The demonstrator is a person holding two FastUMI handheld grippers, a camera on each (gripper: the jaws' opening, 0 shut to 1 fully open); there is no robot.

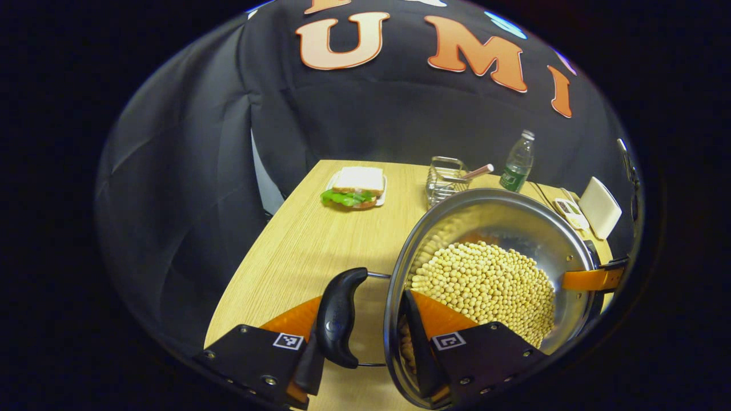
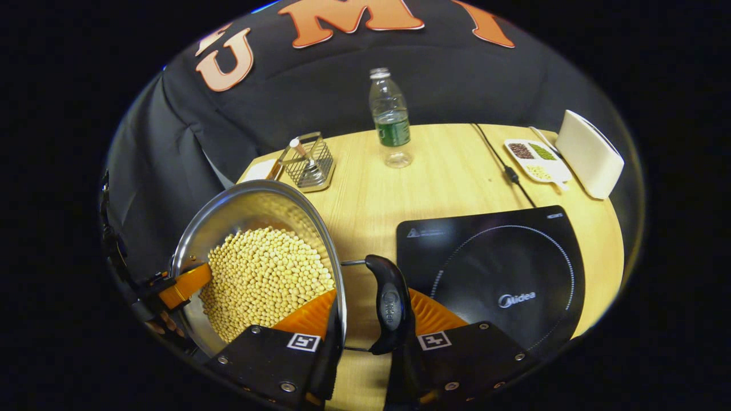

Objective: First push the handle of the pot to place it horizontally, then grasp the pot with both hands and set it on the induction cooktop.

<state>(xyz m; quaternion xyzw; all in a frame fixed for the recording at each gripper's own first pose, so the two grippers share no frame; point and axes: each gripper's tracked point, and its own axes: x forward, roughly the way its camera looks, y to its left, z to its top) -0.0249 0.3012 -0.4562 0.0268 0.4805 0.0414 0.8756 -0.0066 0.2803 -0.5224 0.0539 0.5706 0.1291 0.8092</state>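
Note:
A steel pot (image 1: 508, 214) (image 2: 257, 200) full of pale soybeans (image 1: 491, 285) is held between both grippers, left of the black induction cooktop (image 2: 497, 274). My left gripper (image 1: 365, 319) is shut across the pot's black side handle (image 1: 340, 317) and rim, one finger outside the handle and one inside the wall. My right gripper (image 2: 371, 325) clamps the opposite black handle (image 2: 391, 305) the same way. Each gripper also shows across the pot in the other's view: the right gripper (image 1: 594, 278) and the left gripper (image 2: 183, 288). Whether the pot touches the table I cannot tell.
On the wooden table (image 2: 451, 177) stand a water bottle (image 2: 391, 117), a wire rack (image 2: 308, 160) holding a utensil, a white box (image 2: 591, 153), a small dish of grains (image 2: 537, 160) and a black cable (image 2: 502, 165). A sandwich plate (image 1: 357, 188) lies at the far left.

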